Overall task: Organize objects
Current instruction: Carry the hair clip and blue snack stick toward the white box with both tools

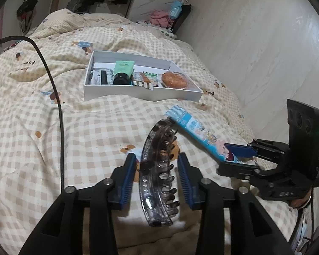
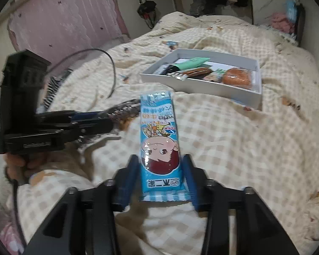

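While the person stood over the bed, the left gripper (image 1: 157,170) hovered just above the checked quilt (image 1: 91,131) with a long, curved, dark translucent hair clip (image 1: 157,165) lying lengthwise between its blue pads (image 1: 128,180); the jaws stood parted, gaps showing on both sides of the clip, so they were not pressing it. Just beside it, the right gripper (image 2: 161,174) straddled a blue snack packet (image 2: 159,140) printed with a cartoon face; its fingers stood close along the packet's edges, slightly apart from it, and the packet lay on the quilt. Farther up the bed sat a shallow white box (image 1: 138,94); inside it lay a green tube (image 1: 123,70), a round orange pastry in wrap (image 1: 174,79) and some smaller items.
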Action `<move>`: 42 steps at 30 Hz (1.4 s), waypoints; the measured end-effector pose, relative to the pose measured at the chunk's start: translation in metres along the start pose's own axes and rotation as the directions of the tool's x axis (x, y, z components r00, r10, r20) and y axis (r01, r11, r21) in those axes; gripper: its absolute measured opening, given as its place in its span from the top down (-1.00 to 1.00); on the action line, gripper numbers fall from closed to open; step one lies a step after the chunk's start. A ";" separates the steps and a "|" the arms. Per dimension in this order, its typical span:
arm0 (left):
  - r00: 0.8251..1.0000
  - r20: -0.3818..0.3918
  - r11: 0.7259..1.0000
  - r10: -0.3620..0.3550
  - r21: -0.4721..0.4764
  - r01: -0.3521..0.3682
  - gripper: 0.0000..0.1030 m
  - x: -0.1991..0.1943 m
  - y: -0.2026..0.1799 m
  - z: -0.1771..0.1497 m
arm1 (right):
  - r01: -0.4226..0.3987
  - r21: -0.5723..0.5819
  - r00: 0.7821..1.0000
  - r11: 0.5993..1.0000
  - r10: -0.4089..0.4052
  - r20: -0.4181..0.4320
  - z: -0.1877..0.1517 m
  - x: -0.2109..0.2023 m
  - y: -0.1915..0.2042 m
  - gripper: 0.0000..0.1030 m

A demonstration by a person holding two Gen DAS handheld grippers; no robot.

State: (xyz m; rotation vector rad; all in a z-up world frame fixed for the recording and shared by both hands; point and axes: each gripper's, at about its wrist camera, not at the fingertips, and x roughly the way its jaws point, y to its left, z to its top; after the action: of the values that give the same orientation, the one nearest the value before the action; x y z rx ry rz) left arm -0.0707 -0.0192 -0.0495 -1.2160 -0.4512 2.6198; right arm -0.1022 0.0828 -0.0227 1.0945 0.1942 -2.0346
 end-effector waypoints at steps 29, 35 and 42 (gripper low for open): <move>0.998 0.008 0.996 0.061 0.060 -0.061 0.35 0.002 -0.010 0.002 | -0.051 0.123 0.998 0.991 0.047 0.037 -0.003 -0.003 -0.021 0.39; 0.998 0.033 0.998 0.053 0.045 -0.055 0.36 -0.005 -0.008 0.000 | -0.052 0.125 0.998 0.991 0.047 0.041 -0.003 -0.003 -0.022 0.39; 0.990 0.137 0.999 -0.027 0.031 0.022 0.36 -0.026 -0.004 0.000 | -0.057 0.129 0.997 0.990 0.050 0.056 -0.004 -0.006 -0.023 0.39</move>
State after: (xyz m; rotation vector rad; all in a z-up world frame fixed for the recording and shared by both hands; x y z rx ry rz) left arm -0.0543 -0.0239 -0.0296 -1.0183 -0.4472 2.6902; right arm -0.1140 0.1032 -0.0257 1.1125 0.0046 -2.0491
